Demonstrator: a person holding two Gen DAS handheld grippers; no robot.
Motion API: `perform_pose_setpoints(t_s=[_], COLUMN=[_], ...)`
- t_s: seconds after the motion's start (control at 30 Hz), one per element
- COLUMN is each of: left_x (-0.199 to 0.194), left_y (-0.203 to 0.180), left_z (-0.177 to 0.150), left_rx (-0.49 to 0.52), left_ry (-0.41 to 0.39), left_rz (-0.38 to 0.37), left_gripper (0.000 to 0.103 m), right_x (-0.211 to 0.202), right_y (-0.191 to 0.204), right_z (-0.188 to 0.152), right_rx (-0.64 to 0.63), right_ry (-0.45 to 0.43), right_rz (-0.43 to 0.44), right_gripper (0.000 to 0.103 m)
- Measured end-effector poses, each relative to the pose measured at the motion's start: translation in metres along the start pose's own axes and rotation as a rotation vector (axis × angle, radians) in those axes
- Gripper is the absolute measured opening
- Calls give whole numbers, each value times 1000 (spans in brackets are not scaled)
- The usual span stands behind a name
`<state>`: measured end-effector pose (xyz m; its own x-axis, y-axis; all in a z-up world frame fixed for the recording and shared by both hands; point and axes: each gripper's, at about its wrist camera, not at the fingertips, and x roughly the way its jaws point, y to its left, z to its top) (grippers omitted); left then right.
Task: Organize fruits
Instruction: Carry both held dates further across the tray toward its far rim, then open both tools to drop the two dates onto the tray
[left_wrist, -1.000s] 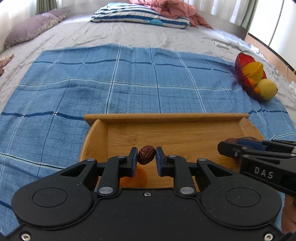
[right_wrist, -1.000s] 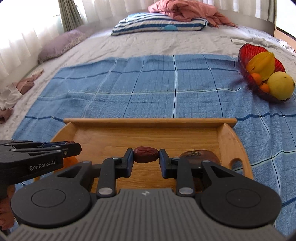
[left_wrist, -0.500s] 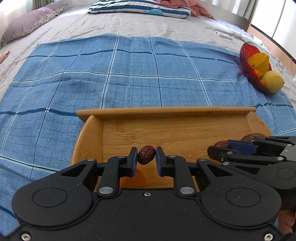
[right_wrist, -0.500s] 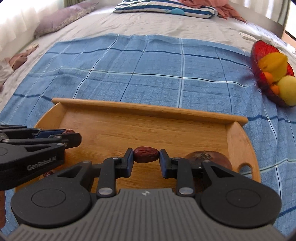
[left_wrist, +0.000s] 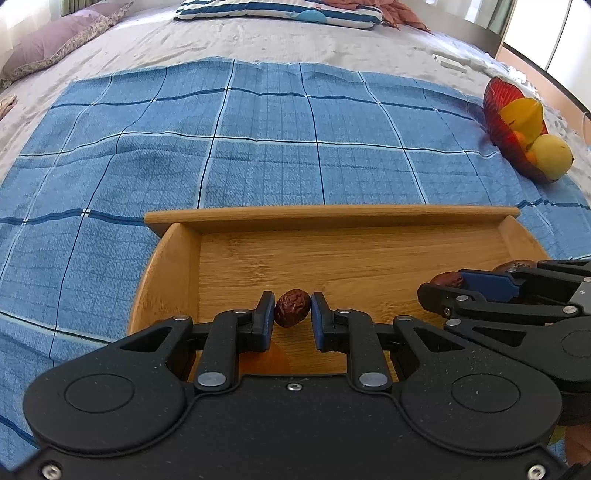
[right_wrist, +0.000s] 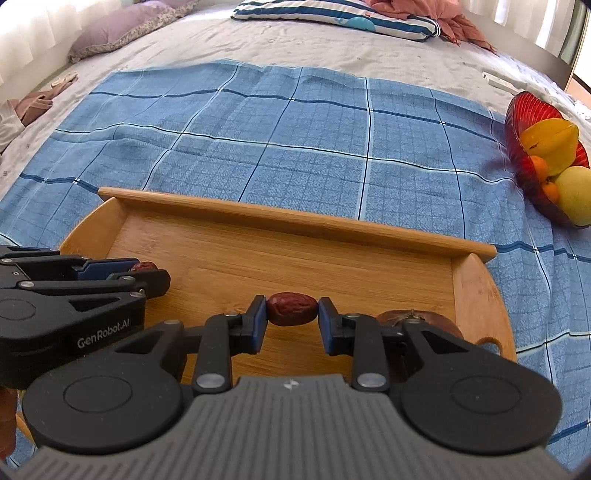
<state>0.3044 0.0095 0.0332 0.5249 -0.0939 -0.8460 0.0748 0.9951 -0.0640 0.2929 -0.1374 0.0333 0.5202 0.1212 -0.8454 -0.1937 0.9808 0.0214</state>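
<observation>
My left gripper (left_wrist: 292, 313) is shut on a wrinkled red date (left_wrist: 291, 312) held low over the near left part of the wooden tray (left_wrist: 332, 216). My right gripper (right_wrist: 291, 309) is shut on a second red date (right_wrist: 291, 308) over the tray (right_wrist: 295, 218) near its middle front. Each gripper shows in the other view, the right one (left_wrist: 439, 286) at the right and the left one (right_wrist: 147, 271) at the left. A brown round fruit (right_wrist: 417, 319) lies in the tray's right end, partly hidden by my right fingers.
The tray sits on a blue checked cloth (left_wrist: 258, 140) spread over a grey bed. A red bowl (right_wrist: 524, 122) with a yellow starfruit, a pale round fruit and small oranges stands at the far right. Pillows (right_wrist: 332, 14) lie at the back.
Both grippers have moved forward and lower over the tray, each still holding its date. The tray now looks closer and the bed's far end has slid up in view.
</observation>
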Motion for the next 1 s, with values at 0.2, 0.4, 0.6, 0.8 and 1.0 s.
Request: perform_pose_setpoints(t_s=[0.2, 0.4, 0.6, 0.8, 1.0], left_x=[1, 0, 0, -2, -7], left_y=[-2, -1, -1, -4, 0], left_z=[0, 0, 0, -1, 0], left_rx=[7, 7, 2, 14, 3], left_ry=[0, -2, -3, -10, -19], left_rz=[0, -7, -12, -2, 5], left_gripper=[20, 20, 30, 38, 48], right_x=[2, 2, 0, -2, -8], right_y=[1, -2, -3, -5, -8], right_z=[2, 3, 3, 2, 1], right_rx=[-8, 8, 22, 32, 45], right_ry=[12, 11, 10, 6, 0], right_rz=[-6, -1, 8, 14, 15], right_gripper=[36, 44, 52, 52, 55])
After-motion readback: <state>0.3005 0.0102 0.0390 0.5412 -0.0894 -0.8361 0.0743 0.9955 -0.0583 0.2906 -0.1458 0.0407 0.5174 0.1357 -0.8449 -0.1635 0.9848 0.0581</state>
